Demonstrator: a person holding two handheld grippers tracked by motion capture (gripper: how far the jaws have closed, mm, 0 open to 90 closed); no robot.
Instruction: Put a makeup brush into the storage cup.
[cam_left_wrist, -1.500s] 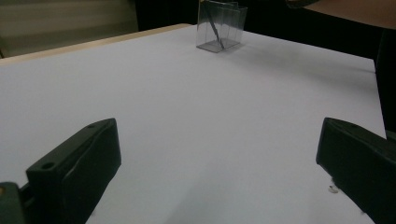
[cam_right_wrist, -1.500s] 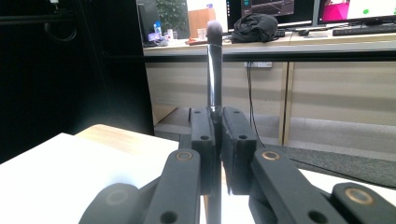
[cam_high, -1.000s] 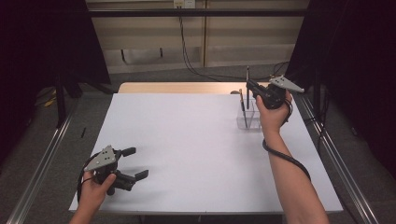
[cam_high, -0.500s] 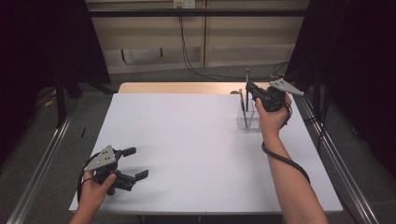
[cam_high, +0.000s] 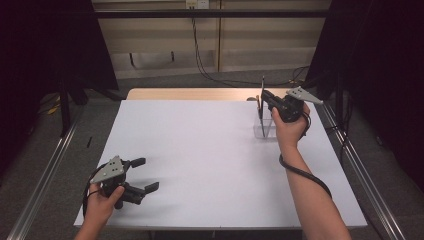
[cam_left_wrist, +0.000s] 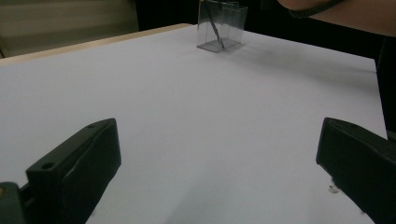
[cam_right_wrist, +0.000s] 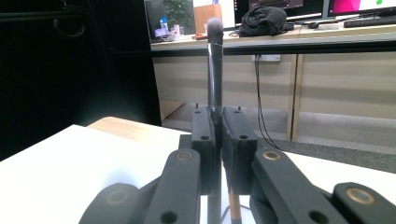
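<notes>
Right hand-held gripper (cam_right_wrist: 216, 135), upper right of the high view, clenched on an upright makeup brush (cam_right_wrist: 215, 60) above the clear acrylic holder (cam_high: 264, 129): keep it vertical, lower slowly into a free compartment; left hand-held gripper (cam_high: 142, 175) released, idle on the surface (cam_high: 200, 150).

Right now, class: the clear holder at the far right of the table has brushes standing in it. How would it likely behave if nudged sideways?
The clear holder looks thin-walled and empty-light, so it would probably slide easily on the smooth white table. It stands taller than its base, so a high push might tip it. The brush held upright by the right gripper adds leverage.
</notes>
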